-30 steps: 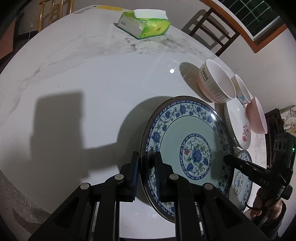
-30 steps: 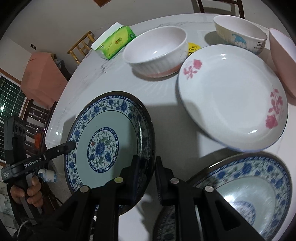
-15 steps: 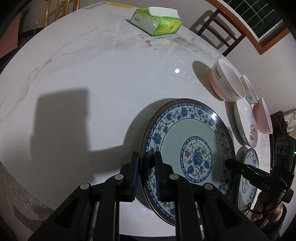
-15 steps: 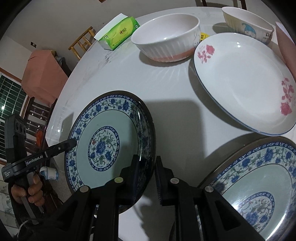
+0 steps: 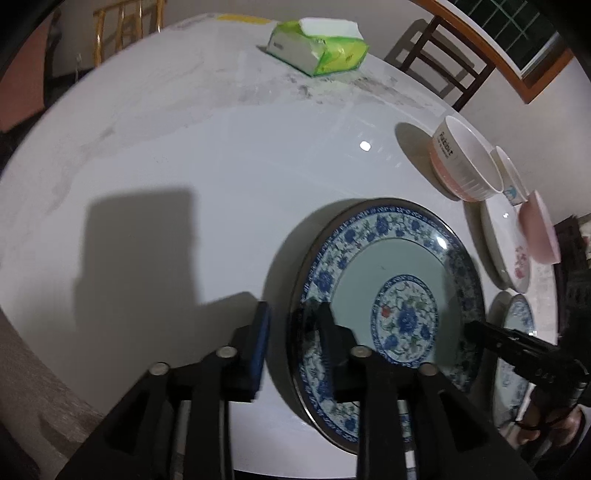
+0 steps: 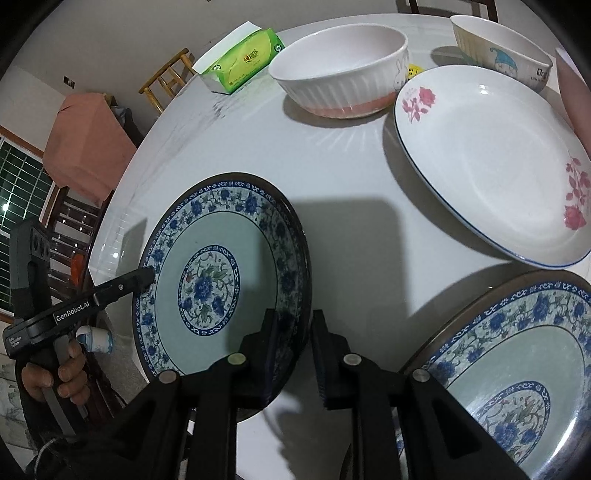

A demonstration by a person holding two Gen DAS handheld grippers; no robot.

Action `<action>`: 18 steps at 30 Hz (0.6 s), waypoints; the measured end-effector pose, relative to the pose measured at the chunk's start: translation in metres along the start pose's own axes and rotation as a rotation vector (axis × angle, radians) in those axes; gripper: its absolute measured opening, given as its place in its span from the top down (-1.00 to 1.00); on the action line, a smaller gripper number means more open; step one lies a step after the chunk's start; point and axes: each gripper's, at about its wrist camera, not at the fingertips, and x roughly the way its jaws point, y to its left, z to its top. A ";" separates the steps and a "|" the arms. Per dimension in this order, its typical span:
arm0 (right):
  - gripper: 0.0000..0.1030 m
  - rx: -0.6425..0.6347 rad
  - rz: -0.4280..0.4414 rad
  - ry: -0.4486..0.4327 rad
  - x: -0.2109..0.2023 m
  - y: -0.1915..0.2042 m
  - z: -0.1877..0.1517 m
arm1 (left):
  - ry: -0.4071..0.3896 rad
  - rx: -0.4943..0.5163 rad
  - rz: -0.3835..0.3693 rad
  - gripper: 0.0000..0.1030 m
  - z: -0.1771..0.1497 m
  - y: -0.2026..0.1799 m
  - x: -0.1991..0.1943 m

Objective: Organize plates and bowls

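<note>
The blue-patterned plate looks like glazed ceramic, glossy enough to catch a light spot near its rim at about one o'clock. The surface is smooth, shiny and pale, perhaps marble or glass-topped, with dull grey smudges toward twelve o'clock. The tissue pack has a crinkled, shiny plastic wrapper. The ribbed bowl and rose plate are glossy white ceramic. The chair is dark wood.

Wood chairs, barred window, pale wall.
</note>
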 end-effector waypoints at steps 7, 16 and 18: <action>0.61 -0.044 -0.039 -0.080 -0.021 0.002 -0.002 | -0.093 0.018 0.063 0.31 -0.001 -0.011 -0.022; 0.61 -0.101 -0.116 -0.214 -0.065 -0.001 -0.020 | -0.186 0.073 0.087 0.15 -0.015 -0.059 -0.047; 0.61 -0.113 -0.132 -0.238 -0.075 -0.005 -0.024 | -0.195 0.091 0.075 0.08 -0.019 -0.073 -0.048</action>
